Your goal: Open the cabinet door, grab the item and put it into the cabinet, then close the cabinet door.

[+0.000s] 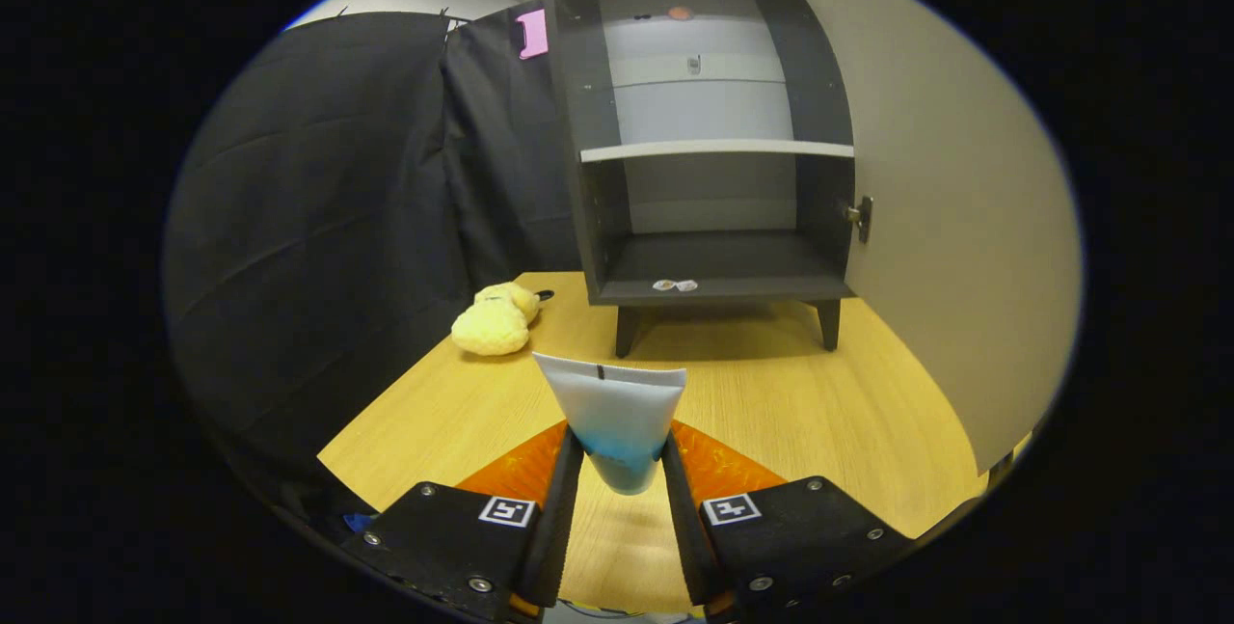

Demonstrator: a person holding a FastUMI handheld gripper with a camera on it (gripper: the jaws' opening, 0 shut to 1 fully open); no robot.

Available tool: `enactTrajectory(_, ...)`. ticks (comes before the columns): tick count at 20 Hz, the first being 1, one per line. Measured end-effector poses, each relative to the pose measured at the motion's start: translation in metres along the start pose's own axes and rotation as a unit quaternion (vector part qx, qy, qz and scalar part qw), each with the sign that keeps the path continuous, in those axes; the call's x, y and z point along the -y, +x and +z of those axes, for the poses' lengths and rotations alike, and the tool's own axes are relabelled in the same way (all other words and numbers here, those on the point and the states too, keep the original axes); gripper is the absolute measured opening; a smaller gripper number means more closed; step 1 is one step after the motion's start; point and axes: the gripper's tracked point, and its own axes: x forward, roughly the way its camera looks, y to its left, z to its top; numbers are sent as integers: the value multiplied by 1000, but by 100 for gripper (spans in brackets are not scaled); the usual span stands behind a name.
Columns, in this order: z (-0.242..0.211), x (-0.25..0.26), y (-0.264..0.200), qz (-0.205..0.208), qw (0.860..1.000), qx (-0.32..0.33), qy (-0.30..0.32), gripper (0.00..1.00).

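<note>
Gripper view, tube clamped between hand-held gripper fingers; cabinet beyond

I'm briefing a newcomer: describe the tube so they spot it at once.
Start at the dark cabinet standing open on the wooden table. Nearer than it, the gripper is shut on the tube. Unlike the yellow plush toy, it is flat, white fading to blue.
</note>
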Motion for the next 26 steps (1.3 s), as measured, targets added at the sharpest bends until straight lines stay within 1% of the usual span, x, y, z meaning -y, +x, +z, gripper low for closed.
enactTrajectory(3, 37, 14, 5, -7, 1000, 20, -6, 49)
enactTrajectory(7, 89, 30, 13, -12, 999, 47, 3, 49)
enactTrajectory(11, 131, 36, 24, -9, 998, 58, 9, 49)
enactTrajectory(21, 251, 47, 64, -2, 994, 105, 5, 49)
enactTrajectory(26, 300, 57, 92, -6, 994, 111, 14, 49)
